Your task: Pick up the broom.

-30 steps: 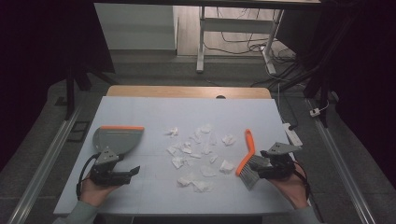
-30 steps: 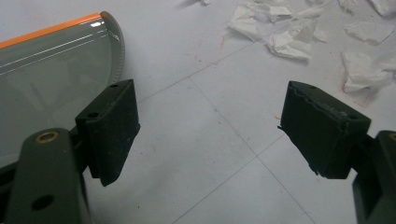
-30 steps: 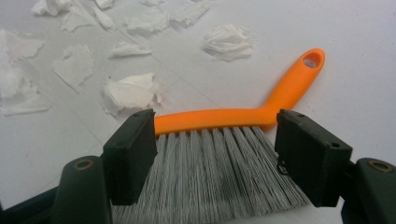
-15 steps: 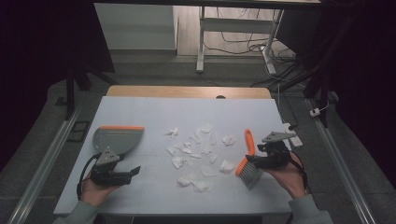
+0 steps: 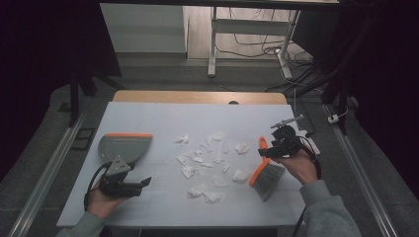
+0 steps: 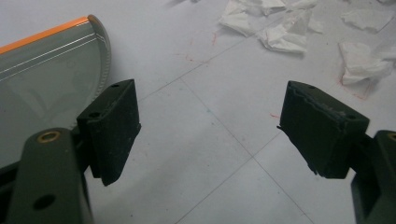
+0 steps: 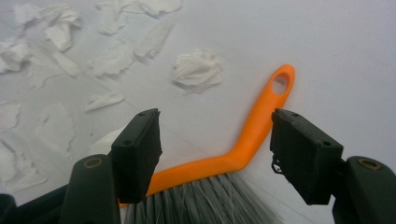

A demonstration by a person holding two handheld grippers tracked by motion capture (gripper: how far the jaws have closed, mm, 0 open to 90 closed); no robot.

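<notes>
A: What is seen at the right gripper (image 5: 276,146)?

B: It is held above the table (image 5: 158,118), near the far-right part of it, over the orange handle of the brush (image 5: 265,174). In the right gripper view the jaws are seen spread wide, with the bent handle of the brush (image 7: 243,149) lying on the surface below and between them. The pads are not pressed on the handle; nothing is gripped. The jaws have just been closing a little, yet a clear gap is kept on both sides of the handle.

A: And how is the brush placed?

B: It is laid flat on the table, grey bristles toward the person, the handle with its hanging hole pointed away. It is found just to the right of the scattered paper scraps (image 5: 207,163), one crumpled scrap (image 7: 198,69) being near the handle's end.

A: What is noted about the left gripper (image 5: 131,183)?

B: It is held low at the near-left part of the table, just in front of the dustpan (image 5: 123,147). In the left gripper view its jaws are seen wide apart with bare table between them; nothing is held. The dustpan (image 6: 44,84), grey with an orange edge, is seen just beside the left jaw, though whether it is touched cannot be told.

A: Where are the scraps relative to both tools?

B: They are spread across the middle of the table, between the dustpan and the brush.
</notes>
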